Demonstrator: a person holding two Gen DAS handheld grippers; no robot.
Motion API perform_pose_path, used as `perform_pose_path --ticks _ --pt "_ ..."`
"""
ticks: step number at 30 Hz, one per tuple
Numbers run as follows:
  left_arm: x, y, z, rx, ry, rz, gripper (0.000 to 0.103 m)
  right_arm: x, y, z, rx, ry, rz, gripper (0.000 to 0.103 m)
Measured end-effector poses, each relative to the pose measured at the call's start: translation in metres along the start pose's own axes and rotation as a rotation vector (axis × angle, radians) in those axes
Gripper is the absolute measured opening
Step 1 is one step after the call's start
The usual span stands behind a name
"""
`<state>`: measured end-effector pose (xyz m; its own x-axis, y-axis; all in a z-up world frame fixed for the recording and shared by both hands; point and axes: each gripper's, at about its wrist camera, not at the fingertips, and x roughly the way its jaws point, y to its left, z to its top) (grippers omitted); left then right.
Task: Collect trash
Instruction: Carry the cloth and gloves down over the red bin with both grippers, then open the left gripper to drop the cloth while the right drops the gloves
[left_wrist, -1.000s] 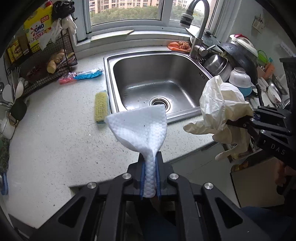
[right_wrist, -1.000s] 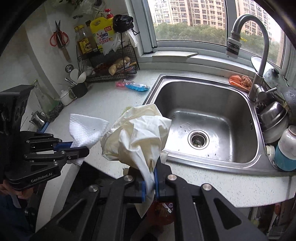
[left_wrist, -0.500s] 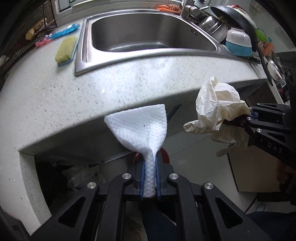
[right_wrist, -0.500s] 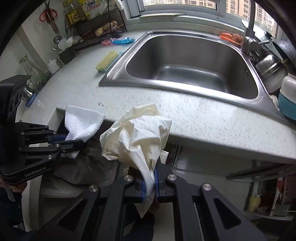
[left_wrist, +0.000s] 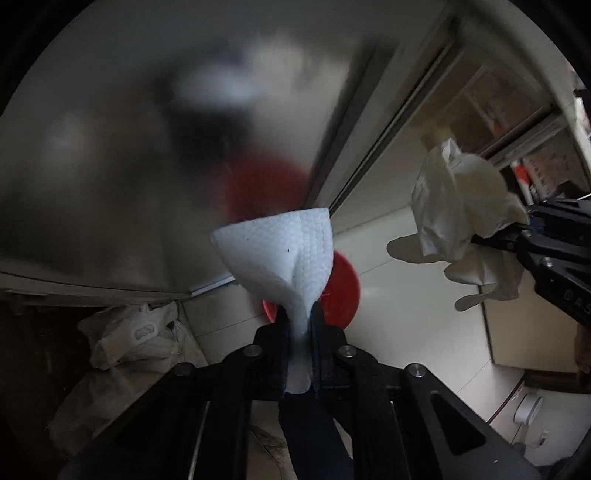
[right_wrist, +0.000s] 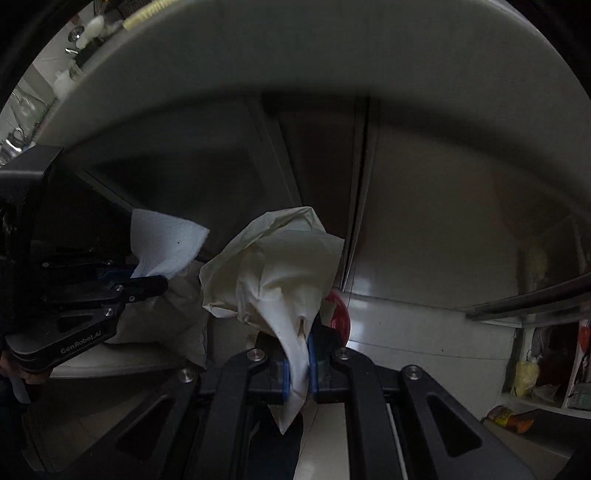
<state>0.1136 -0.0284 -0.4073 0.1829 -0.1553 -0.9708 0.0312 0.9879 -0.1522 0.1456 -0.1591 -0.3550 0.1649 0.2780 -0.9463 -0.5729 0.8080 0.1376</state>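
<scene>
Paper-soft and weightless, your white towel (left_wrist: 277, 251) is pinched at its gathered stem in the left gripper (left_wrist: 300, 332). Your right gripper (right_wrist: 300, 363) clamps the limp cream glove (right_wrist: 280, 269) likewise; expect flopping. Beyond, low on the floor, sits a red bin (left_wrist: 345, 288).

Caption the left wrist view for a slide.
Left gripper pinching a white embossed paper towel above a red bin.

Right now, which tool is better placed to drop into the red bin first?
Left, probably. The left tool holds the paper towel directly in front of the red bin; the right tool with the gloves sits off to its side.
</scene>
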Motion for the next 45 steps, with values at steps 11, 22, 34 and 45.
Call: perform_pose_path --ticks 11,22,34,45 --pt "0.098 0.007 0.000 0.019 0.060 -0.037 0.009 0.079 -0.006 -0.007 -0.009 0.053 0.012 0.007" --pt "0.096 -0.004 -0.003 0.028 0.050 -0.066 0.050 0.077 -0.020 -0.017 0.015 0.072 0.013 0.007" --pt "0.076 0.014 -0.019 -0.013 -0.016 -0.100 0.080 0.085 -0.010 -0.017 -0.029 0.079 0.033 0.007" --pt "0.079 0.023 -0.030 -0.014 -0.028 -0.078 0.093 0.112 -0.001 -0.022 -0.072 0.107 0.054 0.007"
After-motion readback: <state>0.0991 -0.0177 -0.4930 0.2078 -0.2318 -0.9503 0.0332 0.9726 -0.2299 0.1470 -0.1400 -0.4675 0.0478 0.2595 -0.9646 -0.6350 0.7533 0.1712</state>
